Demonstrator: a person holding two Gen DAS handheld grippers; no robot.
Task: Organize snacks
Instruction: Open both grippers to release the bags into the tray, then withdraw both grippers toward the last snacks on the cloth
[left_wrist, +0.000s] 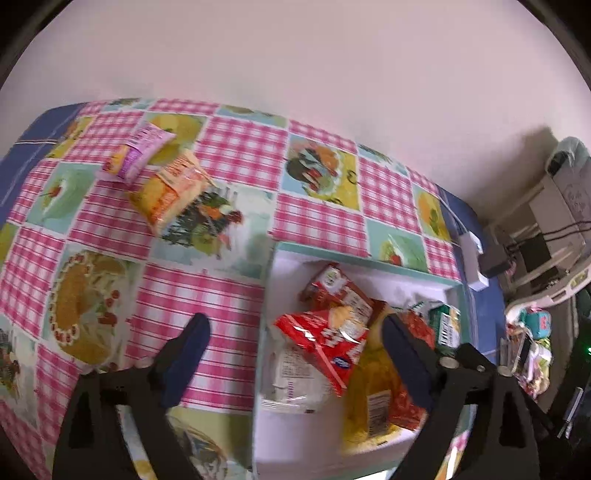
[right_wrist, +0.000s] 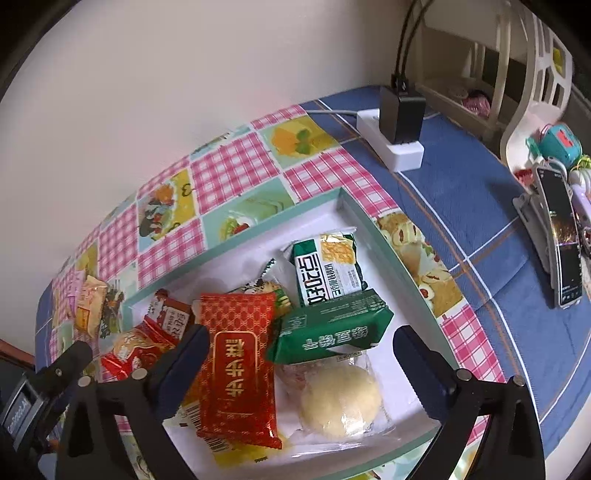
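A white box with a teal rim sits on the checked tablecloth and holds several snack packs. In the right wrist view these include a red pack, green packs, and a clear-wrapped yellow bun. Two packs lie loose on the cloth in the left wrist view: a pink-purple one and an orange-yellow one. My left gripper is open and empty over the box's left edge. My right gripper is open and empty just above the packs in the box.
A white power strip with a black adapter lies on the blue cloth behind the box. A phone on a stand is at the right. A chair and shelf clutter stand past the table's right edge.
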